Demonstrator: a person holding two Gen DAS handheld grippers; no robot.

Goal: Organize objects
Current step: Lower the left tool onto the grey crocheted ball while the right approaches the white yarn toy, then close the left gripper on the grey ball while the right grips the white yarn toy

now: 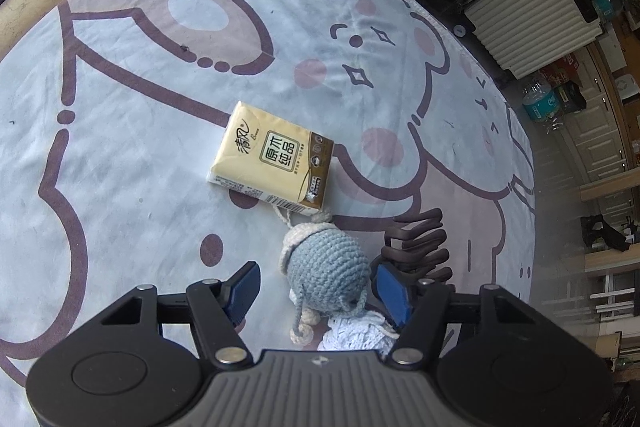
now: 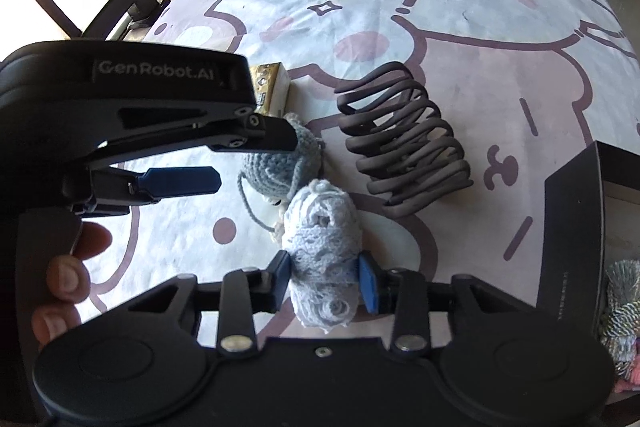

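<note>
The right gripper (image 2: pixel 324 285) clenches the pale yarn bundle (image 2: pixel 322 251); the left gripper (image 1: pixel 316 287) straddles the crocheted doll (image 1: pixel 326 273), its grip unclear. Just ahead lie the tissue pack (image 1: pixel 272 157) and coiled holder (image 2: pixel 404 139); a black box (image 2: pixel 576 227) is rightward.

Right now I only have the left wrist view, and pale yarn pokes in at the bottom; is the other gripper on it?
Observer: Yes, the right gripper has its jaws pressed on both sides of the pale blue yarn bundle.
Operator: Anywhere to put things?
Observer: A black box sits at the cloth's right edge.
Operator: Anything by it?
Observer: A striped yarn skein shows just past its wall; inside or behind, I cannot tell.
</note>
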